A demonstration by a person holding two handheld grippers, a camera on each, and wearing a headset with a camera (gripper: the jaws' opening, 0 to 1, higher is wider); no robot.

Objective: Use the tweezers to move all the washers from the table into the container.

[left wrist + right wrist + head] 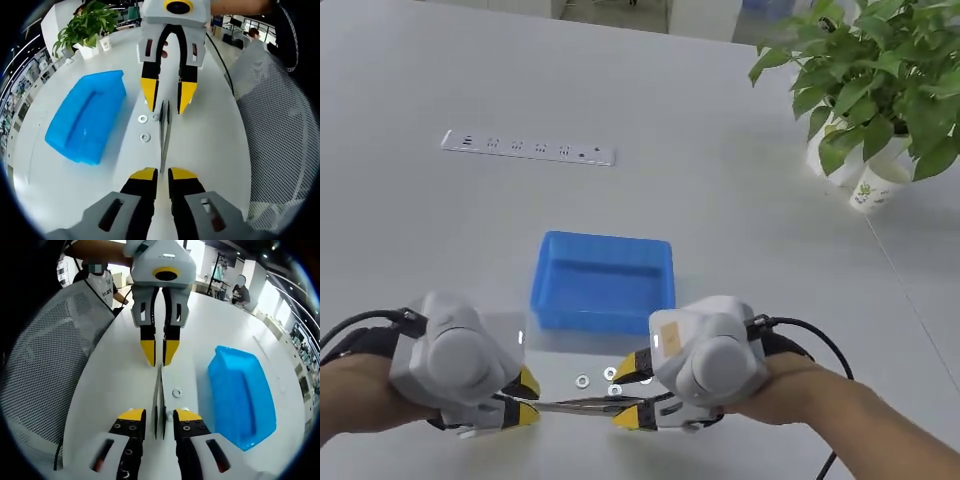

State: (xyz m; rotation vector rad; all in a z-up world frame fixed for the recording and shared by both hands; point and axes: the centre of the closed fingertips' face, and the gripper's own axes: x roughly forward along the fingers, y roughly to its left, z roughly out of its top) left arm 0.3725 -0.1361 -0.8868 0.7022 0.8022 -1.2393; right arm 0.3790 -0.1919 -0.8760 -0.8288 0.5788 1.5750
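the white pot [873,188] under the leafy plant [875,70] carries small green print, too small to read; the white power strip [528,148] far back on the table [740,220] shows no legible marking. a person's shirt in the right gripper view has dark lettering that is too blurred to make out.

the tweezers [582,404] lie along the near edge of the table, stretched between the two grippers, which face each other. the left gripper [527,397] has its yellow-tipped jaws drawn narrow and pinched on the joined end of the tweezers, seen clearly in the left gripper view. the right gripper [634,391] straddles the pointed end: its jaws stand apart with a sliver of table showing on either side of the two thin arms, so they are not squeezing.

three washers [582,381] lie flat on the table just beyond the tweezers, close beside the right gripper's upper jaw, one nearly under it. the blue container [603,280] sits just behind them, near both grippers.
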